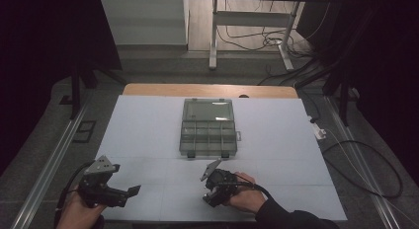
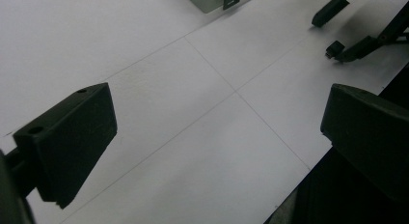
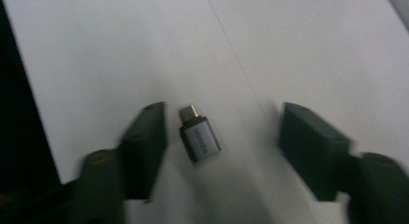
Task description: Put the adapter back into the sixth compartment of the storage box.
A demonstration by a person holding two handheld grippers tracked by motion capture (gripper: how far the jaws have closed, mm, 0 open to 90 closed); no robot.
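Adapter (image 3: 199, 139) lies between the right gripper's (image 3: 222, 137) unclenched jaws, nearer one, untouched.

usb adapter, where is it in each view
High view: hidden under the right gripper, bottom centre.
Left gripper view: usb adapter, upper right, probably the small dark block by the far jaws.
Right gripper view: centre, between the open jaws.
Shared landmark: the right gripper.

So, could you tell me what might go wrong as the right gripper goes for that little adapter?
The adapter lies off-centre between the right gripper's jaws, close to one and apart from the other. Closing could push it sideways or spin it rather than pinch it. It also lies at a slant, so the pads may catch only its corners. Being small and flat on the white table, it might slip out.
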